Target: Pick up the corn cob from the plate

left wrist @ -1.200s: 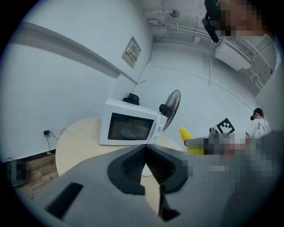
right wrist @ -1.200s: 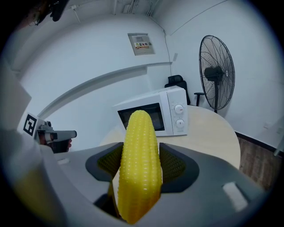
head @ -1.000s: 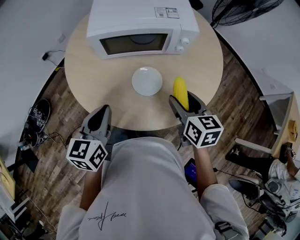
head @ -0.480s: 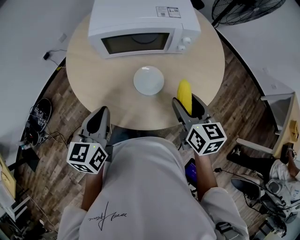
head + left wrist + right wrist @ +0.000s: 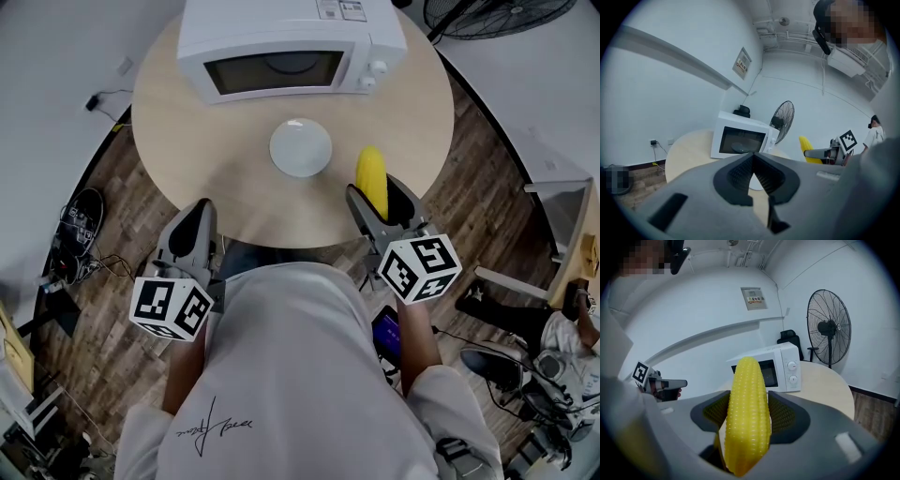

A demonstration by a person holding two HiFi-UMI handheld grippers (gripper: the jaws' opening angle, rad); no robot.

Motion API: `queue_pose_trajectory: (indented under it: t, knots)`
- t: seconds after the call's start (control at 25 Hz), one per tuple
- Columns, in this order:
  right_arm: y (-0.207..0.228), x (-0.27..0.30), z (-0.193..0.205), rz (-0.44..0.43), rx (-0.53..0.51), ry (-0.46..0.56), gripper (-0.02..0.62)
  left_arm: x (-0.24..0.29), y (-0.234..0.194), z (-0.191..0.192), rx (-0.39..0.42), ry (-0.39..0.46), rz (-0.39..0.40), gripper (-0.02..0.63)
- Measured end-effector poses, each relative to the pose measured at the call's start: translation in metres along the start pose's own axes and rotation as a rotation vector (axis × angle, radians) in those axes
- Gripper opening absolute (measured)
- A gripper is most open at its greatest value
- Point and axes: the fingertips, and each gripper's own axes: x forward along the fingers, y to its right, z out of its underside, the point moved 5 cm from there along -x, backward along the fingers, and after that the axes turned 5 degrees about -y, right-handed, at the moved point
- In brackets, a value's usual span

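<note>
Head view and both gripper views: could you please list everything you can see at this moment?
corn cob: one, yellow, between the right gripper's jaws, right of the plate
plate: one, white, empty, table centre
microwave: one, white, door shut, table's far side
table: one, round, light wood
fan: one, black, beyond the table
left gripper: one, grey, jaws together, empty, at the table's near edge
right gripper: one, grey, shut on the corn cob
</note>
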Motion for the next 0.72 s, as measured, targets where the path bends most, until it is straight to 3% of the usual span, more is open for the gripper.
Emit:
queue_pose_trajectory:
  t: [0.72]
  knots:
    - [0.0024, -0.0007, -0.0023, -0.042, 0.005, -0.002, 0.265, 0.0046, -0.0074, 0.0043, 0.018, -0.033, -0.013, -0.006]
